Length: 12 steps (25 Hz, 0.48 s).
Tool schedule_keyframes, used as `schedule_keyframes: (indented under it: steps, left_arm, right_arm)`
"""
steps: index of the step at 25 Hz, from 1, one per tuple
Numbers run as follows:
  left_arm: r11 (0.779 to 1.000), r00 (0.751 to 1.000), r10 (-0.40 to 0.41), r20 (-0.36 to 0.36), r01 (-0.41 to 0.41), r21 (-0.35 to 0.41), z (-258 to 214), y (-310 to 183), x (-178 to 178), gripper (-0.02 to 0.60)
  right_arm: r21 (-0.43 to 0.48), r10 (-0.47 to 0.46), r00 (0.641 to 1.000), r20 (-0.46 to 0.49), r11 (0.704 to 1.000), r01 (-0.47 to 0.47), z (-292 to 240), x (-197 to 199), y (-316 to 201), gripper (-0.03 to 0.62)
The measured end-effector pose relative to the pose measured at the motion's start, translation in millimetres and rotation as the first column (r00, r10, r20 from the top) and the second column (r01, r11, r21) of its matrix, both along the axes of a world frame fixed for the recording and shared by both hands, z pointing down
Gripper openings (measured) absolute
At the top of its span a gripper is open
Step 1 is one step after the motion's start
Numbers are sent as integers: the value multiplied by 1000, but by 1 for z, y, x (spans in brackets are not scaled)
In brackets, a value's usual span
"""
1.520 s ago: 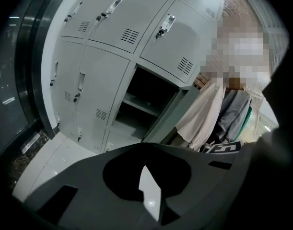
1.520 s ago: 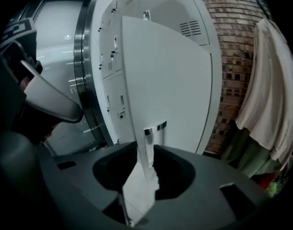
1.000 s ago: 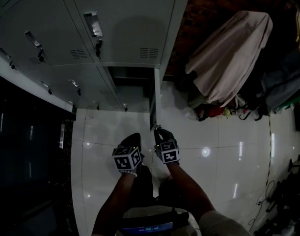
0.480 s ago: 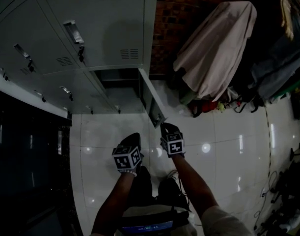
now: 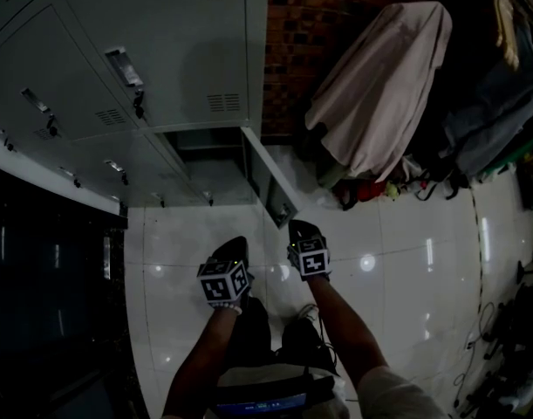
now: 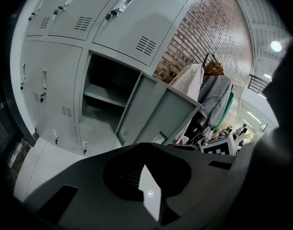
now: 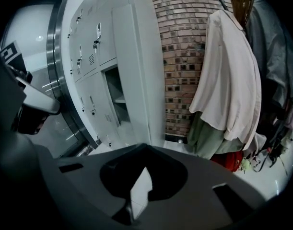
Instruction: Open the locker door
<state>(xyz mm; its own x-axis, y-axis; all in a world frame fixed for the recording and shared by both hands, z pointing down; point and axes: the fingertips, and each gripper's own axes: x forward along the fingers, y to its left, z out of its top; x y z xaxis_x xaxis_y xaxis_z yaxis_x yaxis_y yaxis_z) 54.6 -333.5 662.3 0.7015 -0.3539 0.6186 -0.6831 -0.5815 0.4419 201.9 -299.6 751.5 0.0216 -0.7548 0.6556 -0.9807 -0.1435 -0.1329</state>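
In the head view, a bank of grey lockers (image 5: pixel 187 51) is seen at the upper left, standing on a glossy white tiled floor (image 5: pixel 397 260). One lower compartment (image 5: pixel 207 151) is exposed, and its locker door (image 5: pixel 268 180) is swung out towards the person, with its free edge pointing down the picture. The right gripper (image 5: pixel 299 229) is held just beside that free edge; whether it touches cannot be told from here. The left gripper (image 5: pixel 234 246) is held lower and to the left, over bare floor and apart from the door. A brick wall (image 5: pixel 292 24) and a pale garment (image 5: pixel 379 85) are seen to the right of the lockers.

In the left gripper view, the left gripper (image 6: pixel 145 152) is shown with its jaws clenched together, nothing being held between them; only a sliver of floor is seen through the gap behind the tips. Ahead, the locker door (image 6: pixel 156 111) is seen standing wide open, hinged at the right side of the dark compartment (image 6: pixel 105 87), in which a shelf (image 6: pixel 105 96) is visible.

In the right gripper view, the right gripper (image 7: pixel 145 152) is shown with its jaws brought together, having just been closing, and nothing is caught between them. The lockers (image 7: pixel 88 47) are seen at the left, the open compartment (image 7: pixel 116 95) low among them, with the brick wall (image 7: pixel 182 47) and the hanging pale garment (image 7: pixel 228 71) to the right.
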Motion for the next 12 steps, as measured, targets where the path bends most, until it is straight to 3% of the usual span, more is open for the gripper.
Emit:
schedule_keyframes:
  steps: [12]
  left_arm:
    - [999, 1000, -28, -5, 28, 18, -8, 0, -11, -3]
  right_arm:
    - [-19, -27, 999, -19, 999, 27, 1, -17, 0, 5]
